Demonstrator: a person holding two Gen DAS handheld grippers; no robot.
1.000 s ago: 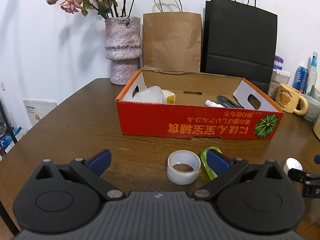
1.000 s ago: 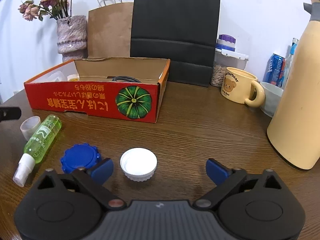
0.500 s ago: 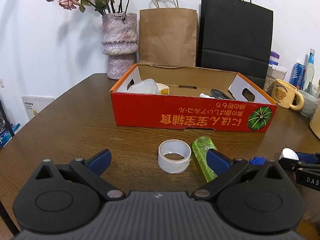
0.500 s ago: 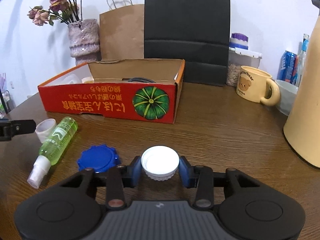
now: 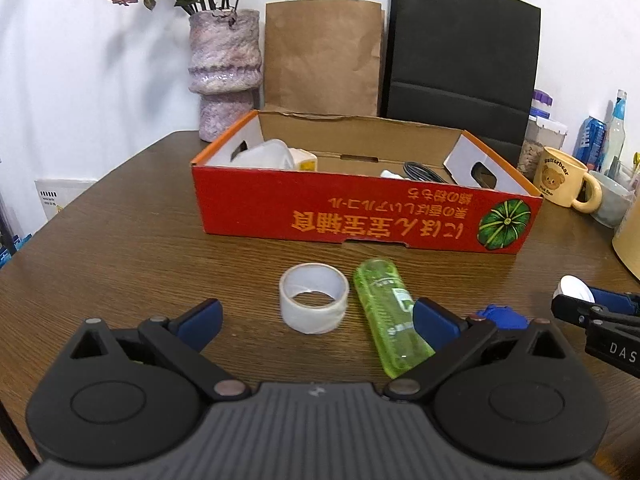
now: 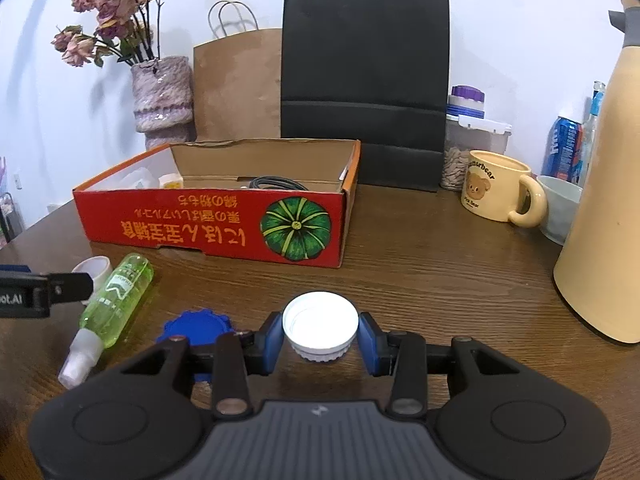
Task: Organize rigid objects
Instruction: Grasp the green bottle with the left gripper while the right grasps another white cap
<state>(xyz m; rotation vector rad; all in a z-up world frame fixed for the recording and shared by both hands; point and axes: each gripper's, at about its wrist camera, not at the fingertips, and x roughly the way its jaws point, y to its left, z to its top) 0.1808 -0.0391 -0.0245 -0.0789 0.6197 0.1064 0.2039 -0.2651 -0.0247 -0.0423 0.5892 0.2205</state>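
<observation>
white cap held tight, tape roll and spray bottle wait on the desk

the white cap [image 6: 320, 326] sits between the two blue fingers [image 6: 273, 338] of the right gripper [image 6: 322, 340]. the fingers press on both its sides and hold it, open only as wide as the cap. it is near the front of the brown wooden desk [image 6: 440, 280].

a blue cap [image 6: 196, 326] lies flat just to the left of the white one. next to that lies a green spray bottle [image 6: 116, 296] on its side, with its white spray top pointing to the near edge. its label is too small to read.

the left gripper [image 5: 316, 320] hangs over the desk with its fingers [image 5: 200, 318] wide apart and nothing in them. a clear tape roll [image 5: 314, 298] rests on the desk between them, not touched. the green bottle lies just beside the roll, and one finger is in front of it.

behind these stands a red box [image 5: 360, 216] with orange japanese writing, upside down, and a green pumpkin picture. inside it are a white tub, a small yellow thing and a black coiled cable.

a yellow mug [image 6: 494, 186] on the right shows a bear and the word "butterbear". a big cream jug [image 6: 604, 208] stands near it. a brown paper bag [image 5: 322, 54], a black paper bag [image 5: 460, 60] and a purple vase [image 5: 226, 68] with dry flowers stand at the back.
</observation>
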